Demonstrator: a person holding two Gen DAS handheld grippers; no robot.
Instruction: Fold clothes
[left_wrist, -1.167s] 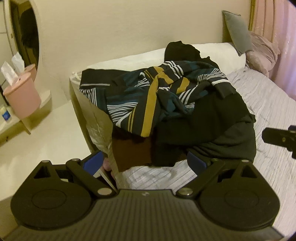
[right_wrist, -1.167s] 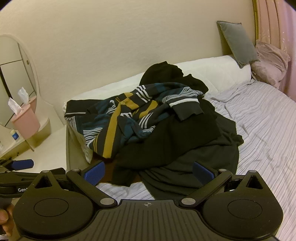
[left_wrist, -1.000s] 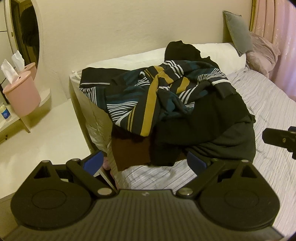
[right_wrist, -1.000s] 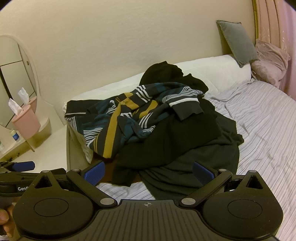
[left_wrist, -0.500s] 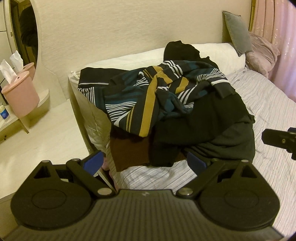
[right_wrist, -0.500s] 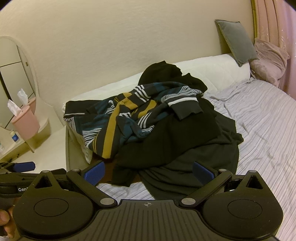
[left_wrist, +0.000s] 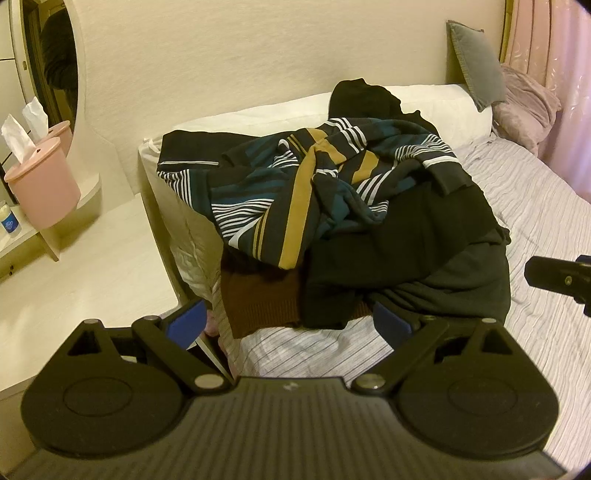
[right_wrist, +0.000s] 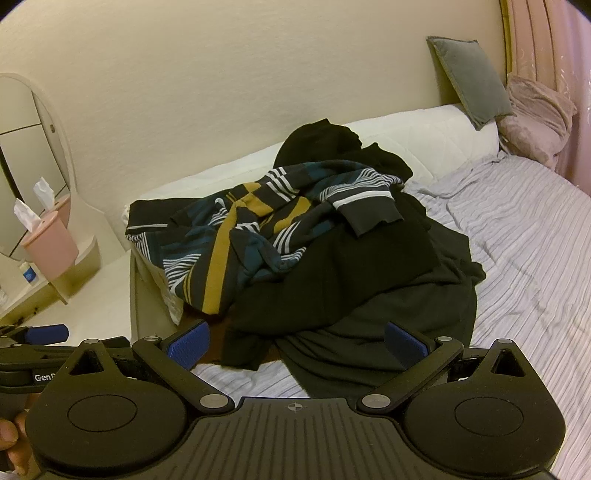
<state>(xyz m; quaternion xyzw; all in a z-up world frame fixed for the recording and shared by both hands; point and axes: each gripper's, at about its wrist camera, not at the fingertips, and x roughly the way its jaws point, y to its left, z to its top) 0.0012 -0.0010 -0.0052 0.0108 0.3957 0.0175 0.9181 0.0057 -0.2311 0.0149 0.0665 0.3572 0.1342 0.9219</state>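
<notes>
Clothes (left_wrist: 351, 229) heaped on the bed (right_wrist: 524, 258) just ahead of both tongs, left (left_wrist: 288, 325) and right (right_wrist: 295, 341), each spread and empty; folding unstarted, next likely seizing the striped top (right_wrist: 255, 229)

Bed (right_wrist: 535, 258) w/ pale lilac striped sheet, wrinkled. Long white bolster (right_wrist: 424, 136) runs along the cream wall (right_wrist: 221, 74) at the bed's far side. Grey cushion (right_wrist: 469, 77) leans upright vs. wall, just beside a crumpled pink pillow (right_wrist: 535, 114) at far right. Left of bed: cream counter (left_wrist: 92, 258), w/ oval mirror (left_wrist: 48, 55) above it. Pink tissue tub (left_wrist: 42, 184) on a small shelf, white tissue sticking out the top; 2nd tub is its reflection. Small blue-label bottle (left_wrist: 9, 221) just beside it.
</notes>
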